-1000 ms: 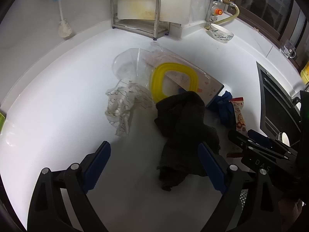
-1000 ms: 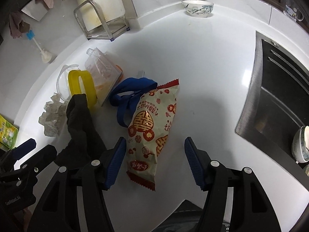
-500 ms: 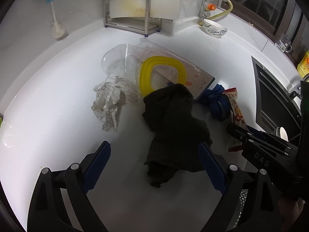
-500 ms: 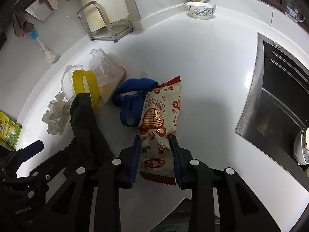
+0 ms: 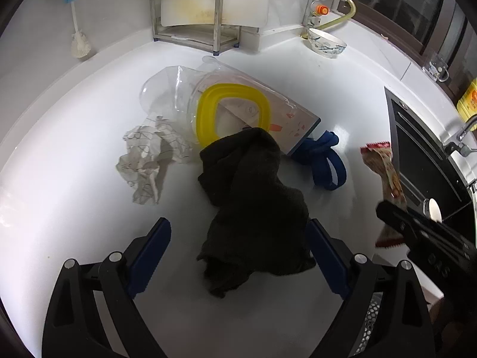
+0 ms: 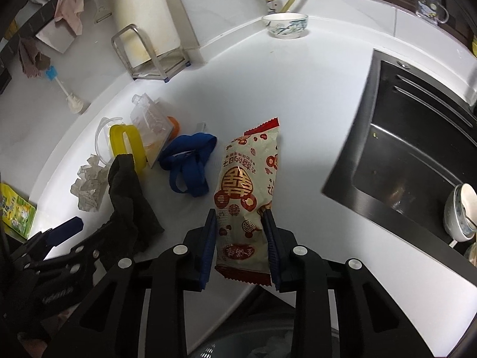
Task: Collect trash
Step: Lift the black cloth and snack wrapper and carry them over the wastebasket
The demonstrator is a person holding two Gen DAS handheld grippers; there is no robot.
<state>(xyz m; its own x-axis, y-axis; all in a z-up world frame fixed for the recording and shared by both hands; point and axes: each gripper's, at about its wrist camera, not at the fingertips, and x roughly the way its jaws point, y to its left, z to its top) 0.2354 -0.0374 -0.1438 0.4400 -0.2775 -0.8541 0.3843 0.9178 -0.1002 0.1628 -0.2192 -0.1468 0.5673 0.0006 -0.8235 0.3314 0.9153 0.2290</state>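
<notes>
While the right gripper [image 6: 240,232] clamps the snack packet [image 6: 249,185] near its lower end, its blue pads pressing both side edges after the jaws have just been closing, the packet stands lifted off the white countertop [image 6: 298,95].

Left to right, right wrist view:
- green-yellow pouch [image 6: 15,211] at the counter's far left edge;
- crumpled paper [image 6: 89,185], lying flat;
- dark cloth [image 6: 128,197], heaped; its upper end laps the yellow-rimmed clear container [image 6: 126,144];
- clear plastic bag [image 6: 150,119] resting against that container;
- blue strap [image 6: 190,164], looped, just beside the packet but apart from it;
- steel sink [image 6: 417,155] on the right, with a bowl [image 6: 463,211] at its near corner.

At the back: metal rack [image 6: 149,56] and a patterned bowl [image 6: 284,25].

Left wrist view: left gripper [image 5: 238,256] hangs with jaws wide, nothing pinched. The cloth's lower folds lie between the pads; the right pad is close against it, contact uncertain. The packet shows at the right edge, held up ahead of the sink.
</notes>
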